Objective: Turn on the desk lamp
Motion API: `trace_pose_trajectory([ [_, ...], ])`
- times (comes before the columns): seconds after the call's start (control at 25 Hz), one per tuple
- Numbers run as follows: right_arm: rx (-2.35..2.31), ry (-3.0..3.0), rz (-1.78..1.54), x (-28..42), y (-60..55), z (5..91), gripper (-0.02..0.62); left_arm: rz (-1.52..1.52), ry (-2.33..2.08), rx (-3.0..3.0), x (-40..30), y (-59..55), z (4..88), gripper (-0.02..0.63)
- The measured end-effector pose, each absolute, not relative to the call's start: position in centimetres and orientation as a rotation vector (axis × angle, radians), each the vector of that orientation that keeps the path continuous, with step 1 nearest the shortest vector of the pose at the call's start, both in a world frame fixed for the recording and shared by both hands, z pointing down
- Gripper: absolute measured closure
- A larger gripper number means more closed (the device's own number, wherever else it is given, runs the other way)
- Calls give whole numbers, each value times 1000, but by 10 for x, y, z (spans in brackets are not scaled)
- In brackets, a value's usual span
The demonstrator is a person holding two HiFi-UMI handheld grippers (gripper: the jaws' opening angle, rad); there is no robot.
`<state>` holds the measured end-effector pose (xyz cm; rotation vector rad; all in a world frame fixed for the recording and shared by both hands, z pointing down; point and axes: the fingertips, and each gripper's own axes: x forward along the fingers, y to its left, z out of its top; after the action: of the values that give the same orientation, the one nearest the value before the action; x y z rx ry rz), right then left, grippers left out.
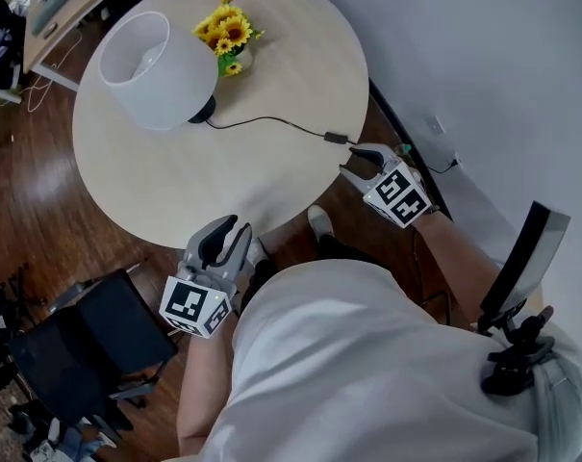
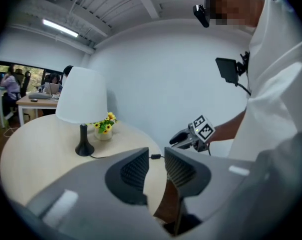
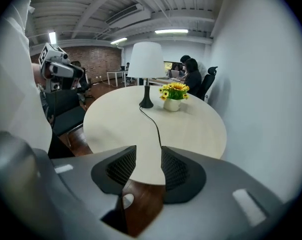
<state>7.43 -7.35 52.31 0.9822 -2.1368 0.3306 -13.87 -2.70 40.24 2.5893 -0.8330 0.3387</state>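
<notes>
The desk lamp (image 1: pixel 156 65) has a white shade and a black base (image 1: pixel 204 114) and stands at the far left of the round table (image 1: pixel 175 181). Its shade shows no glow. A black cord runs from the base to an inline switch (image 1: pixel 336 138) near the table's right edge. My right gripper (image 1: pixel 348 160) hovers just short of that switch, jaws a narrow gap apart and empty. My left gripper (image 1: pixel 231 227) hangs at the table's near edge, also narrowly open and empty. The left gripper view shows the lamp (image 2: pixel 83 96) and the right gripper (image 2: pixel 178 140). The right gripper view looks along the cord (image 3: pixel 153 121) to the lamp (image 3: pixel 146 61).
A small pot of yellow flowers (image 1: pixel 230 32) stands right of the lamp. A black chair (image 1: pixel 88 345) sits at the front left. The white wall with a socket (image 1: pixel 435 125) is close on the right. People sit at far desks (image 3: pixel 190 74).
</notes>
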Motion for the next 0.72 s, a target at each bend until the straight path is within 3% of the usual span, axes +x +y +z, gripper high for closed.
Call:
trace_pose_trajectory([
  [0.32, 827, -2090, 349, 110, -113, 594, 437, 326, -991, 2509, -112, -21, 405, 497],
  [0.72, 672, -2030, 358, 107, -130, 648, 437, 333, -1144, 2423, -111, -2, 410, 497],
])
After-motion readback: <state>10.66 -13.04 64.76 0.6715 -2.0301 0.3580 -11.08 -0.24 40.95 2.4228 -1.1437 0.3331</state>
